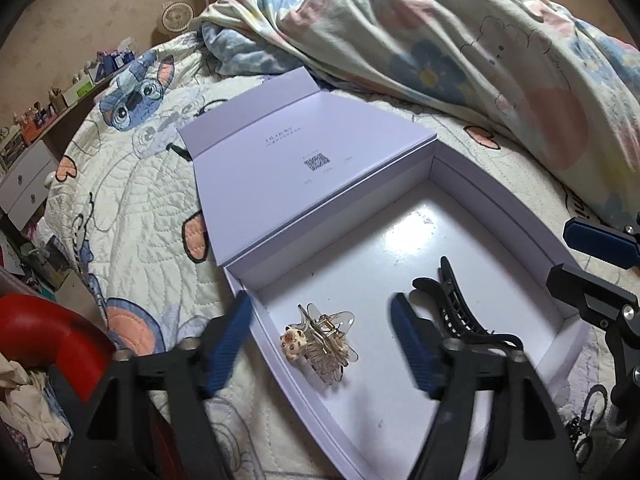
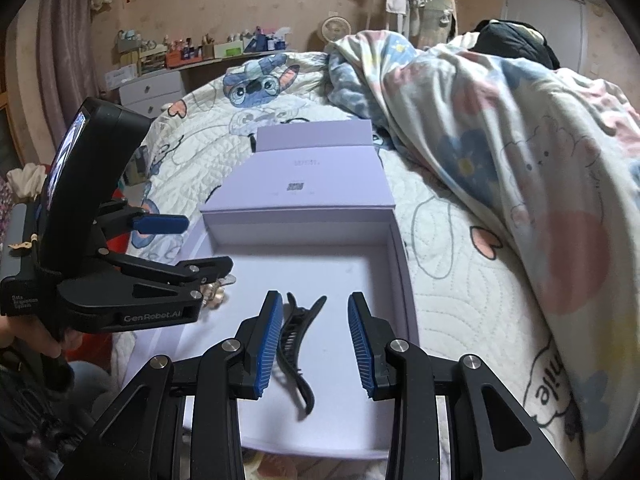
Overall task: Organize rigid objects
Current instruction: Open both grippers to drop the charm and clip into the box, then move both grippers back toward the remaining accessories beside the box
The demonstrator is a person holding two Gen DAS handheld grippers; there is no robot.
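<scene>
An open lavender box [image 1: 520, 216] lies on the bed, lid [image 1: 304, 148] folded back. Inside lie a clear claw hair clip with a small bear charm [image 1: 320, 340] and a black hair clip [image 1: 460, 312]. My left gripper [image 1: 320, 344] is open, its fingers on either side of the clear clip, above it. In the right wrist view my right gripper [image 2: 314, 344] is open over the box [image 2: 396, 280], with the black clip [image 2: 296, 352] lying between its fingers. The left gripper [image 2: 192, 248] shows at the left there, hiding most of the clear clip [image 2: 214, 296].
The box sits on a quilted Stitch-print bedspread [image 1: 132, 208]. A rumpled floral duvet [image 1: 460, 48] is heaped behind and to the right. A shelf and drawers [image 2: 152, 84] stand past the bed. A red object [image 1: 44, 328] lies at the left.
</scene>
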